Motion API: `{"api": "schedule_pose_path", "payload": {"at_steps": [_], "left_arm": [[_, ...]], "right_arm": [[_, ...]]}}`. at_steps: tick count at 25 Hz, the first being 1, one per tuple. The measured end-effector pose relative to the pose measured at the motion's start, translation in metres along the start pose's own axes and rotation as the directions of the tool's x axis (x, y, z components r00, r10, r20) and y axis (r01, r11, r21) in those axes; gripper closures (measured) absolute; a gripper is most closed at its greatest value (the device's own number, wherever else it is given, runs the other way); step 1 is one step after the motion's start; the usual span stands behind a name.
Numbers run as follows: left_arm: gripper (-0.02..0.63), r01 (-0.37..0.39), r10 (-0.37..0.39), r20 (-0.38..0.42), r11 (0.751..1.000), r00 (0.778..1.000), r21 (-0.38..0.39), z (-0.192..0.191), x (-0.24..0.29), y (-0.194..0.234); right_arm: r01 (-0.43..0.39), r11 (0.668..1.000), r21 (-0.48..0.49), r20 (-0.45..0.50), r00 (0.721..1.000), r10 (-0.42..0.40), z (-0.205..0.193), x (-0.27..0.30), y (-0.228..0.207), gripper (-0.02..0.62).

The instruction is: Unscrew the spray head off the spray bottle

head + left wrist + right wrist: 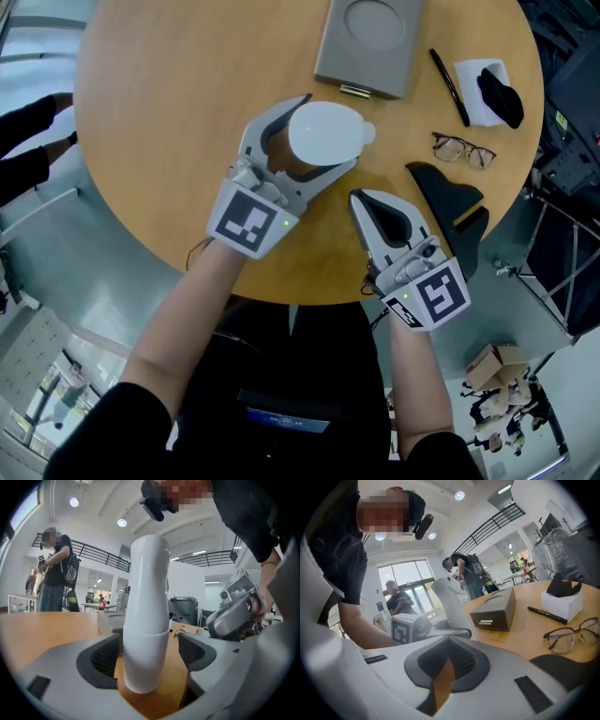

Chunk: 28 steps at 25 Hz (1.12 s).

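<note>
A white spray bottle [319, 127] stands upright on the round wooden table [150, 122]. Its smooth white upper part meets the lower body at a seam [146, 631]. My left gripper [326, 136] is open with the bottle between its jaws. In the left gripper view a gap shows between the bottle [147, 616] and the right pad [194, 651]. My right gripper [359, 200] is shut and holds nothing. It hangs over the table's near edge, to the right of the bottle [450, 603], and its jaws meet in the right gripper view [449, 641].
A grey box [368, 42] lies at the far side. To its right are a black pen [449, 86], a white block with a black item on it [487, 89] and glasses [463, 150]. A black object [455, 211] sits at the right edge. People stand nearby.
</note>
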State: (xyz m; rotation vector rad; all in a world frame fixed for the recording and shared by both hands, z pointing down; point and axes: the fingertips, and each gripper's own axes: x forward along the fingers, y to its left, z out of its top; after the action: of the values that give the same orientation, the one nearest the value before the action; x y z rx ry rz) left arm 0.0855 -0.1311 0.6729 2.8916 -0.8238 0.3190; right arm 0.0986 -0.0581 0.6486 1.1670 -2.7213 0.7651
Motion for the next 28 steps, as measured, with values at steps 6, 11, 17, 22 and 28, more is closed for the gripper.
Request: {"api": "schedule_pose_path", "payload": {"at_steps": [6,11,17,22,28], "left_arm": [[0.285,-0.031,0.031,0.015,0.999,0.999,0.022,0.004,0.006,0.004],[0.301,-0.022,0.021,0.020,1.000,1.000,0.013,0.005,0.006,0.002],[0.301,0.015,-0.014,-0.013,1.000,1.000,0.025,0.016,-0.006,-0.006],[0.301,0.022,-0.021,-0.023,0.999,1.000,0.041,0.040,-0.029,-0.010],[0.301,0.025,-0.025,-0.018,0.999,1.000,0.024,0.089,-0.077,-0.017]], "right_arm": [[-0.002,1.000,0.005,0.002,1.000,0.002,-0.002,-0.005,0.002,0.589],[-0.005,1.000,0.005,0.010,1.000,0.005,-0.003,-0.007,0.003,0.589],[-0.014,1.000,-0.017,0.021,1.000,0.014,0.008,-0.014,0.012,0.589],[-0.041,0.998,-0.057,0.031,0.999,0.043,0.033,-0.019,0.032,0.589],[-0.086,0.990,-0.115,0.041,0.995,0.091,0.081,-0.028,0.074,0.589]]}}
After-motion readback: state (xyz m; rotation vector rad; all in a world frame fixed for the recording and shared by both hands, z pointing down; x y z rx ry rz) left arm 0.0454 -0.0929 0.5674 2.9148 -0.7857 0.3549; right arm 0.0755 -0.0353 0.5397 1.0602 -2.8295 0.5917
